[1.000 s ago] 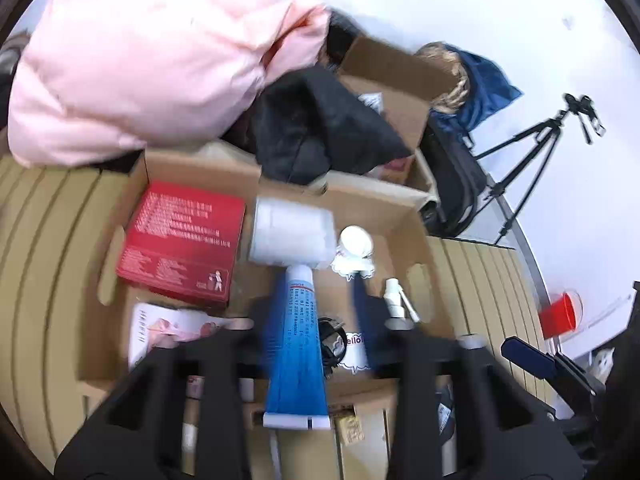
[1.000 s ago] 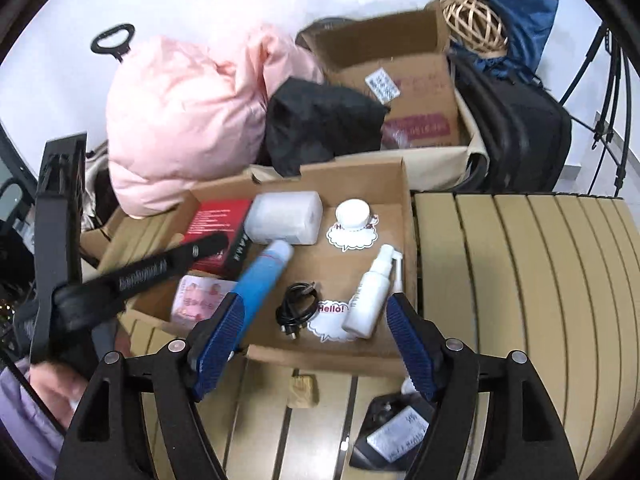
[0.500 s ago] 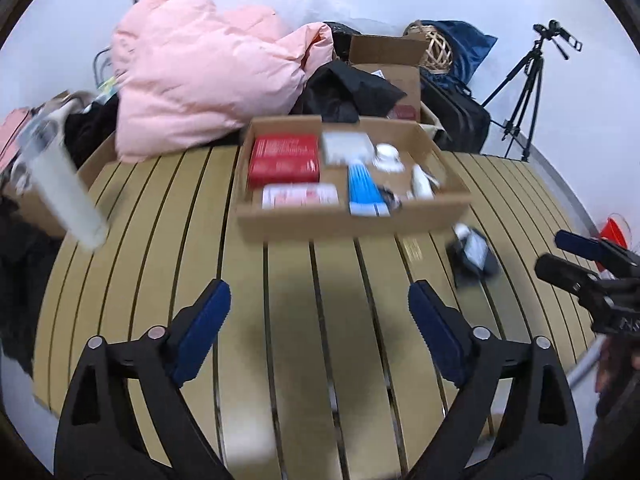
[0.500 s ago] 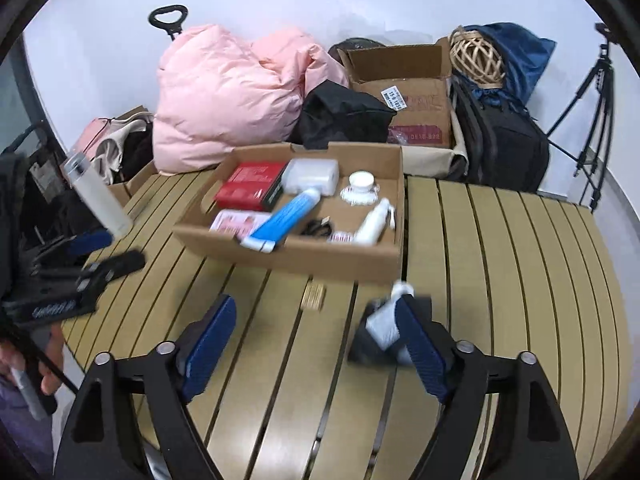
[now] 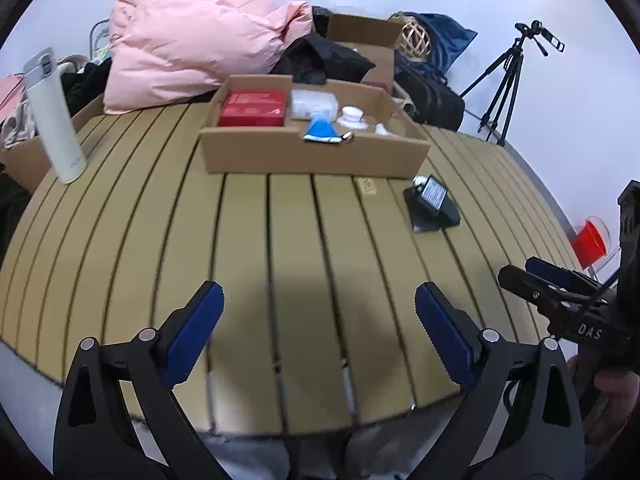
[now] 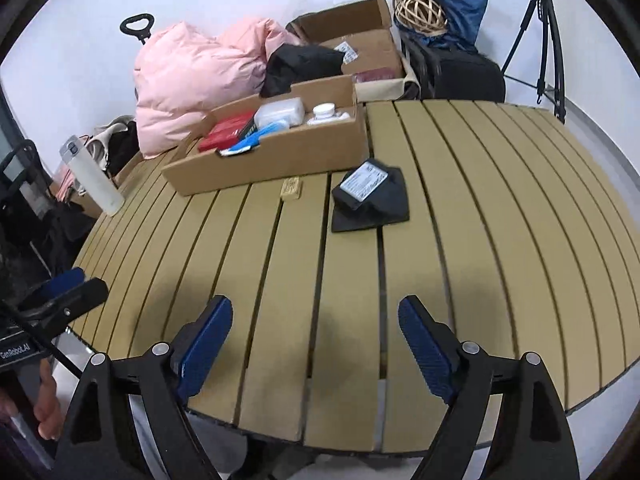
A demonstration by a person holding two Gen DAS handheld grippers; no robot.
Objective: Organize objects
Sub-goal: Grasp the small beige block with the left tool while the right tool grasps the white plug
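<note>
Both grippers pulled back from the box (image 5: 316, 156), jaws just opened wide, empty; black pouch (image 6: 370, 196) and flask (image 5: 54, 116) remain on my counter (image 5: 304, 248).

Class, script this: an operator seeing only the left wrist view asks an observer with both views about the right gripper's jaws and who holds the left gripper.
Operator: Is the right gripper open?
Observer: Yes; its jaws have just been opening, nothing between them, bare table slats beneath.
Operator: My left gripper has jaws that have just been opening, empty too. What holds it?
Observer: A person's hand, fingers curled round its grip.
</note>
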